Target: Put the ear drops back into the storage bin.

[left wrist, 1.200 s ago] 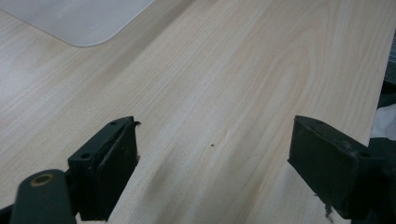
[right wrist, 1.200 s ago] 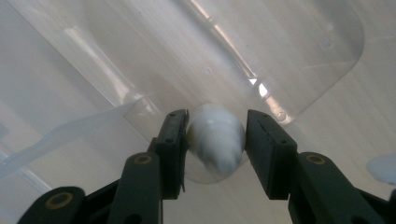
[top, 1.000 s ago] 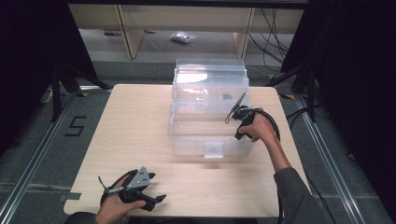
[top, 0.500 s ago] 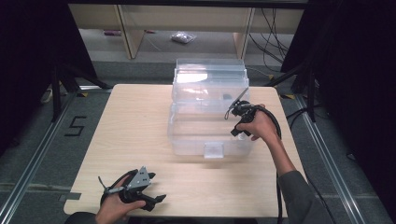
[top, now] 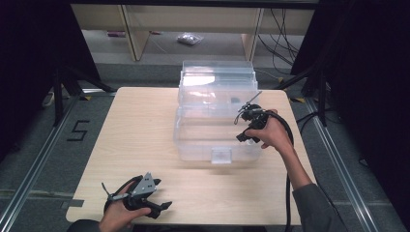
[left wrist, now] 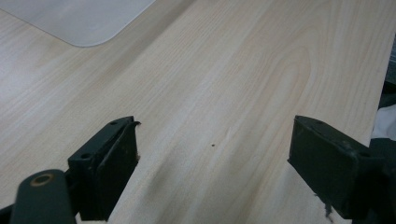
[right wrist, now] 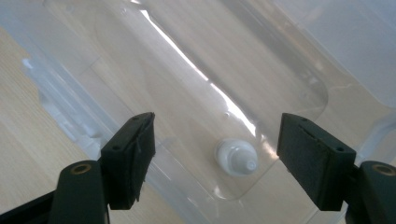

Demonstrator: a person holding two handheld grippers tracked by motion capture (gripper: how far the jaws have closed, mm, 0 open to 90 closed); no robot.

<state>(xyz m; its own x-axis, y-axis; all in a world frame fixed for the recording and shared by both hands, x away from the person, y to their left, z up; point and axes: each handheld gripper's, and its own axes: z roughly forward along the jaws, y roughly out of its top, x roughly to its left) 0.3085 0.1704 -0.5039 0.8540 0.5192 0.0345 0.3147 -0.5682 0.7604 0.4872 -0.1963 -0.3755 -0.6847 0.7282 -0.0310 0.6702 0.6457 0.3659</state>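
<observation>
Pale wood-grain table (top: pixel 145 140) carries a clear plastic bin (top: pixel 217 121) with its lid open at the back. Over the bin's right side hangs the right gripper (top: pixel 244 126), jaws spread wide and holding nothing. Just below and between those jaws, in the right gripper view, a small white bottle (right wrist: pixel 236 157) lies on the bin's clear floor, cap pointing toward the right jaw. It looks light, smooth and round, likely to roll or squirt out of a pinch; closing across the body behind the cap seems safest. The left gripper (top: pixel 140 195) rests at the near edge, well apart from the bin, jaws wide and empty over bare wood.
</observation>
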